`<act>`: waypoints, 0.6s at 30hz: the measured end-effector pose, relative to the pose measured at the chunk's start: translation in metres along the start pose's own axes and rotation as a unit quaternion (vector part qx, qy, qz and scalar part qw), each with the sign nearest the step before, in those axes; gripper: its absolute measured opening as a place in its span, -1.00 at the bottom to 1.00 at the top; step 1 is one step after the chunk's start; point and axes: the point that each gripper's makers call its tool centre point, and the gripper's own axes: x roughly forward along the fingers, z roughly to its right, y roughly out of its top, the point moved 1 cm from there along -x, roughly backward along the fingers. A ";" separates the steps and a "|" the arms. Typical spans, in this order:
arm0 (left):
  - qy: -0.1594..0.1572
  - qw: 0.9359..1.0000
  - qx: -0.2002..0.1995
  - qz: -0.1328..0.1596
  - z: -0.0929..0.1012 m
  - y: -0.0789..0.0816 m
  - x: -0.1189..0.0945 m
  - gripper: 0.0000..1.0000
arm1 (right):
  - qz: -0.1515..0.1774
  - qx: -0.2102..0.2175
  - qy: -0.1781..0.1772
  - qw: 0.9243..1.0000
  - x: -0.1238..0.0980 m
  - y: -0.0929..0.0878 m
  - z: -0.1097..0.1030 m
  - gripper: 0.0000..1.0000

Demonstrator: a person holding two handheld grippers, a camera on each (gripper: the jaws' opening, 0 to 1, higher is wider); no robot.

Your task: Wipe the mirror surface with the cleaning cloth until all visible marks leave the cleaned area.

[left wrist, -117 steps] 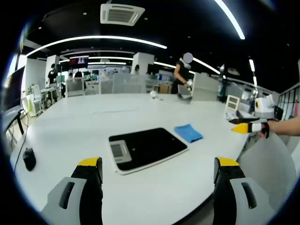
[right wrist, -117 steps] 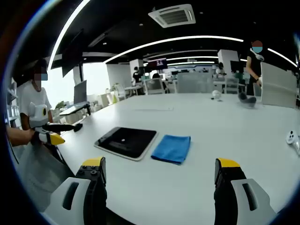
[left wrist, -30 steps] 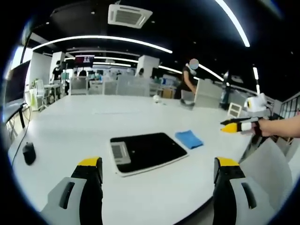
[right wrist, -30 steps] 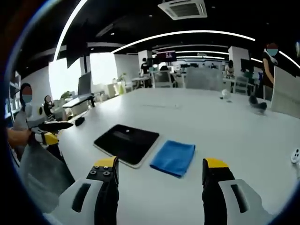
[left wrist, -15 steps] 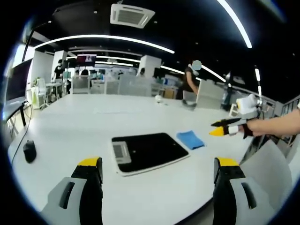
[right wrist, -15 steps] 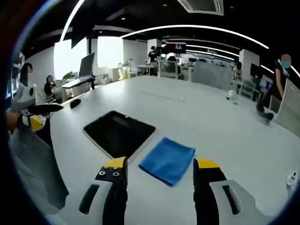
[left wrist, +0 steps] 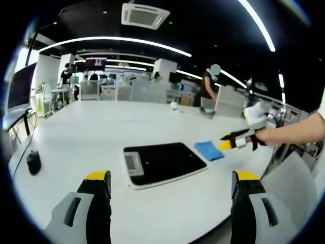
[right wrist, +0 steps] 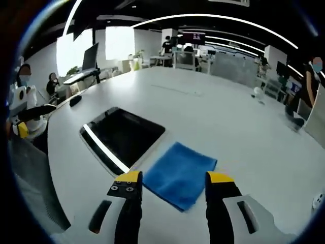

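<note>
Two grippers are up, and the right gripper (right wrist: 170, 184) is far nearer the cloth (right wrist: 179, 174): the blue square lies flat on the white counter (right wrist: 223, 122) straight ahead of its spread jaws, just beside the dark mirror (right wrist: 122, 135) (to the cloth's left). The left gripper (left wrist: 171, 184), jaws also apart, hangs well back from the mirror (left wrist: 162, 161), holding nothing.

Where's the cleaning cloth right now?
In the right gripper view, the blue cloth lies flat on the white table, just ahead of the right hand-held gripper, right of the mirror.
</note>
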 end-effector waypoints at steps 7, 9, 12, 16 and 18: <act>0.004 1.000 0.000 0.000 -0.002 0.000 0.000 0.98 | -0.013 -0.006 0.009 1.000 0.011 -0.001 0.003 -0.13; 0.005 1.000 0.001 0.000 -0.002 0.000 0.000 0.98 | -0.016 -0.013 0.010 1.000 0.013 -0.001 0.003 -0.13; 0.004 1.000 0.002 -0.002 -0.001 -0.001 0.001 0.98 | -0.023 -0.016 0.015 0.999 0.019 -0.002 0.006 -0.15; 0.002 1.000 -0.002 -0.004 -0.001 -0.001 0.001 0.98 | -0.035 -0.021 0.021 0.999 0.026 -0.005 0.010 -0.19; 0.002 1.000 -0.003 -0.004 -0.001 -0.001 0.001 0.98 | -0.042 -0.026 0.022 0.999 0.028 -0.007 0.011 -0.20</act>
